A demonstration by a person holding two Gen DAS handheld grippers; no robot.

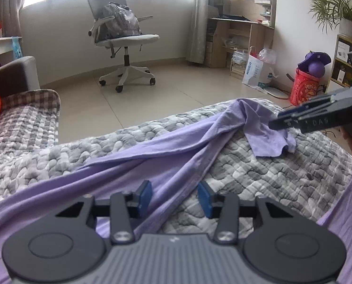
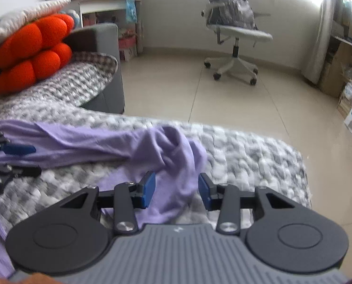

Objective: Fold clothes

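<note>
Lavender garment (image 1: 166, 156) lies rumpled on the quilted cover (image 1: 270, 172), running between the gaping jaws of both left gripper (image 1: 174, 195) and right gripper (image 2: 177, 189).

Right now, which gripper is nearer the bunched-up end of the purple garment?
Right. The right gripper is open with the bunched end of the purple garment just ahead of its jaws. The left gripper is open over the garment's stretched middle, further from the bunch.

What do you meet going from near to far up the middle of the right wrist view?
Right gripper, open → bunched end of the lavender garment → grey quilted cover → tiled floor → office chair with a bag on its seat.
</note>
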